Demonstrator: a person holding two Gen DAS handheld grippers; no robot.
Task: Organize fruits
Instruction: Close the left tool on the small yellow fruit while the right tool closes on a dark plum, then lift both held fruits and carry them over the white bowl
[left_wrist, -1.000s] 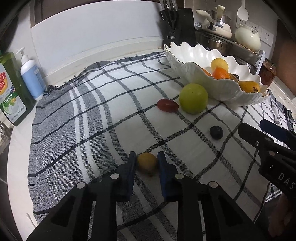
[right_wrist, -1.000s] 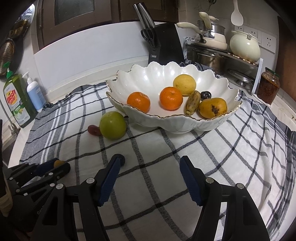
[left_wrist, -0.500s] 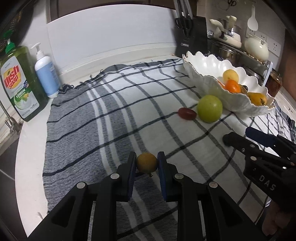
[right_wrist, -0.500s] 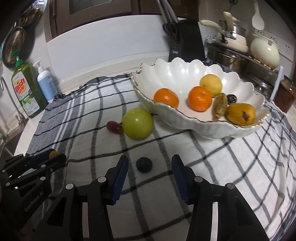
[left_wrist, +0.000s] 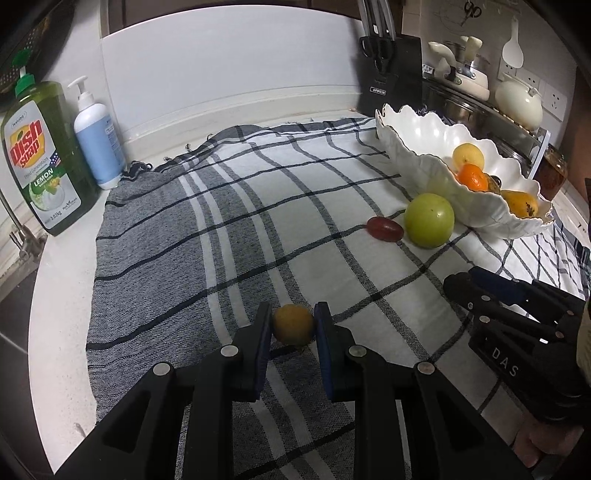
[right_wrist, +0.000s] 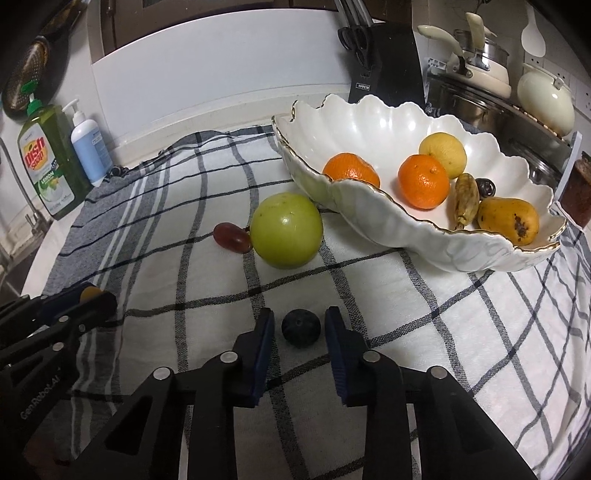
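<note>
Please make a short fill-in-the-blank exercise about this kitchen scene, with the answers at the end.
1. The left gripper is shut on a small ____ fruit.
2. The dark fruit lies between the open fingers of the ____ gripper.
3. The red grape lies beside the green ____.
4. The bowl holds ____ oranges.

Answers: yellow; right; apple; two

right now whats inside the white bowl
The white bowl holds two oranges, a yellow citrus, a small banana, a dark fruit and a spotted pear. The near wall hides the bowl's floor.
</note>
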